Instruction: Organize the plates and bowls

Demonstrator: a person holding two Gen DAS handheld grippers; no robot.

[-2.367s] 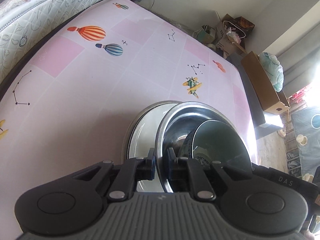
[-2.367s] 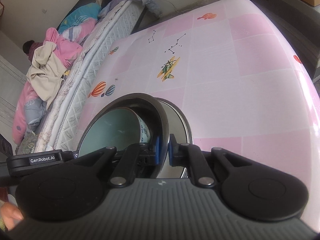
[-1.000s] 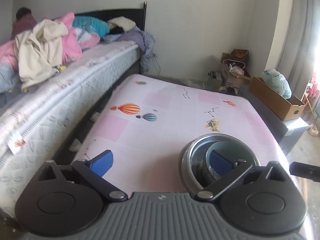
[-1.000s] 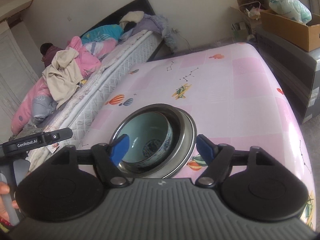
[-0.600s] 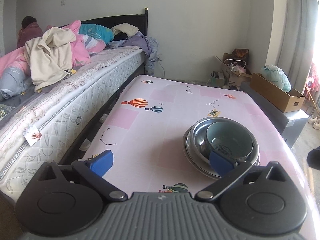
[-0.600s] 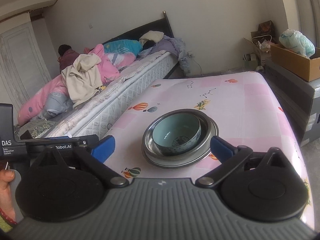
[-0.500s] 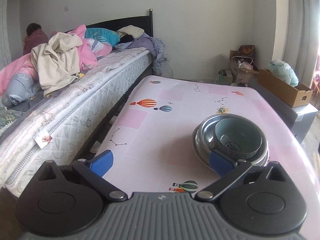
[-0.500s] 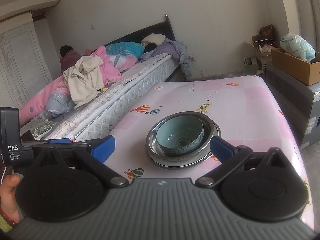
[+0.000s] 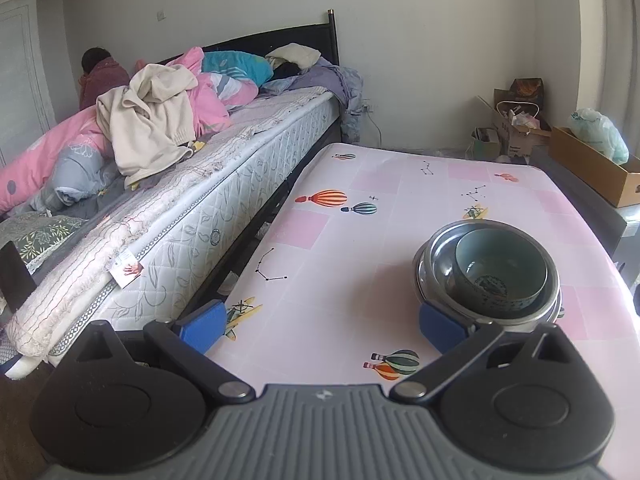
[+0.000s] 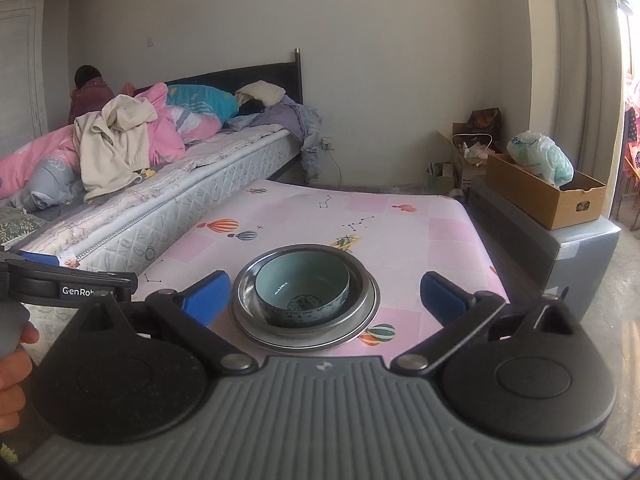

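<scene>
A pale blue ceramic bowl (image 9: 500, 268) (image 10: 303, 293) sits nested in a steel bowl (image 9: 436, 256) (image 10: 362, 280), which rests on a steel plate (image 10: 312, 342) on the pink patterned table (image 9: 340, 264) (image 10: 404, 236). My left gripper (image 9: 320, 322) is open, pulled back from the stack, its right pad in front of the steel rim. My right gripper (image 10: 324, 294) is open wide with the stack seen between its pads, well beyond them. Neither holds anything.
A bed (image 9: 180, 200) heaped with bedding runs along the table's left side, and a person (image 9: 102, 80) sits at its far end. A grey cabinet (image 10: 560, 236) with a cardboard box (image 10: 548, 196) stands right of the table. A hand (image 10: 12, 376) holds the other gripper at left.
Both grippers let go of the bowls' rims, opened wide and drew back and up from the stack. The nested bowls now stand alone on the table.
</scene>
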